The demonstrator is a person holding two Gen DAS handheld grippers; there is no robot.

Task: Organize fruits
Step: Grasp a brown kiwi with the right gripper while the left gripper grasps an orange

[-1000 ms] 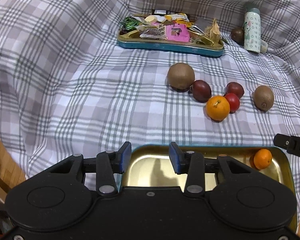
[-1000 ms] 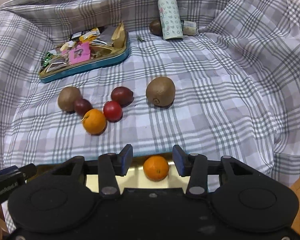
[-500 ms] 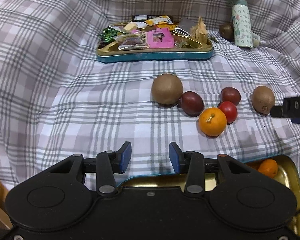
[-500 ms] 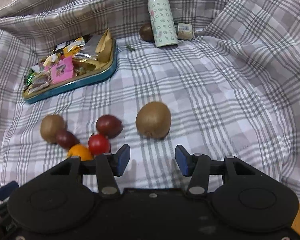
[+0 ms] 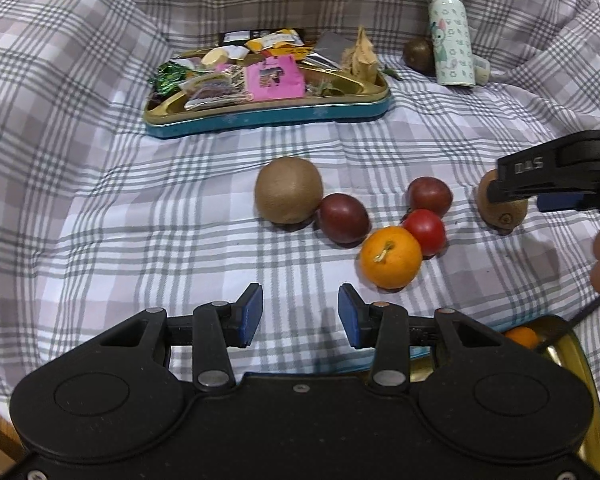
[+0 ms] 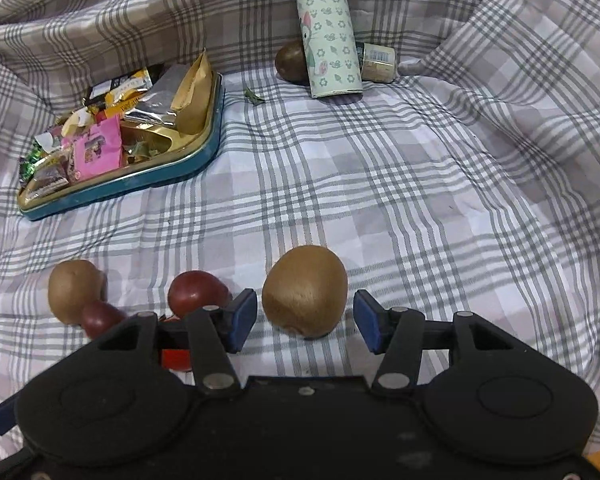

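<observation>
Right wrist view: right tongs [image 6: 305, 322] spread wide, straddling the near kiwi [image 6: 305, 290], pads not touching it yet, nothing gripped. Left tongs [image 5: 300, 314] also released, empty, hovering over bare cloth just short of the orange [image 5: 391, 257]. Risks: kiwi is round on soft plaid cloth [image 6: 400, 200], so an off-centre clench could squirt it fwd or roll it; left pad sits close to the dark red fruit [image 6: 196, 294], could nudge that one. 2nd kiwi [image 5: 289, 190], another dark red fruit [image 5: 343, 218], red tomato [image 5: 425, 232] and the orange are clustered, touching or nearly, so 1 bump moves several. Gold tray [image 5: 576, 364] at near right w/ 1 small orange [image 5: 521, 337] inside looks like the drop spot. Surface: rumpled checked fabric, folds rising all around; can't tell what's under it. Snack tin [image 6: 112, 184], printed bottle [image 6: 329, 36] at back.
</observation>
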